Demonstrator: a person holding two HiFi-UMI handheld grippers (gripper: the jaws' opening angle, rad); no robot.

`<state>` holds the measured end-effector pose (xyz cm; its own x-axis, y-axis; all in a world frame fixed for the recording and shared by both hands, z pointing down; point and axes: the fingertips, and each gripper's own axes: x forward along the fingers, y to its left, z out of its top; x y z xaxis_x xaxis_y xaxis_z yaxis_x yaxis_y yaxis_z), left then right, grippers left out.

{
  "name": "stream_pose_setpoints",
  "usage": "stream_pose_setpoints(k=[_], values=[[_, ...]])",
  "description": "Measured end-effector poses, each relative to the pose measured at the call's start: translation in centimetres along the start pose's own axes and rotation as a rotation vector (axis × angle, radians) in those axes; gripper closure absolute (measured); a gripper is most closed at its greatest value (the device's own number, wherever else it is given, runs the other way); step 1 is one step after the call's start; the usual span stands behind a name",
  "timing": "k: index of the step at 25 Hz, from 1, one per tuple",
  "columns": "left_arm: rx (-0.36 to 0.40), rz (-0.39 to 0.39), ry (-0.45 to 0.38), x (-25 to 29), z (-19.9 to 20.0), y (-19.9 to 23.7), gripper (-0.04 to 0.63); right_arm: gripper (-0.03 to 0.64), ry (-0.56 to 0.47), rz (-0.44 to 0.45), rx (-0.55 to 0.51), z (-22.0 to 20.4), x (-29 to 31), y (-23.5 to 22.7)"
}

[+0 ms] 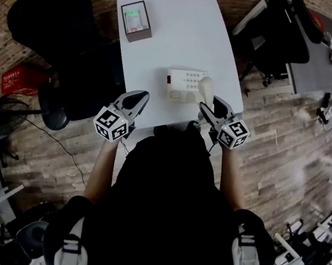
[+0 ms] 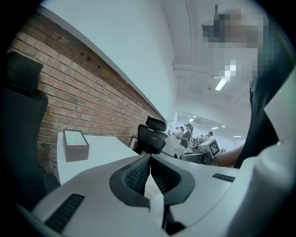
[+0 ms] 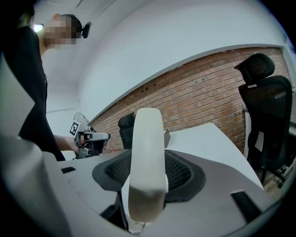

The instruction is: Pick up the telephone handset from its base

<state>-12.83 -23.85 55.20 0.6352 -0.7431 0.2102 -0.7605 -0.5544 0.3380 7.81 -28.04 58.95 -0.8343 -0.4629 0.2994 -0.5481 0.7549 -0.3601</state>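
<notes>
**Right gripper view: handset clamped across its middle**

Right gripper grasps the cream, curved plastic telephone handset. Its ribbed black pads press both flanks, and the jaws stand apart only by the handset's width. A mid-length hold probably keeps it balanced. In the head view the handset lies along the right side of the white keypad base, near the near right corner of the white table. Whether it is clear of the cradle cannot be told. Left gripper, clenched on nothing, hangs off the near edge, out of the way.
</notes>
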Motion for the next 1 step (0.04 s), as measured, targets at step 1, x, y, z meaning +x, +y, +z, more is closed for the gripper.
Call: stream_pose_setpoints(k=[1], values=[[0.001, 0.0, -0.002, 0.05, 0.09, -0.07, 0.575, 0.407, 0.001, -0.001, 0.001, -0.01, -0.04, -0.08]])
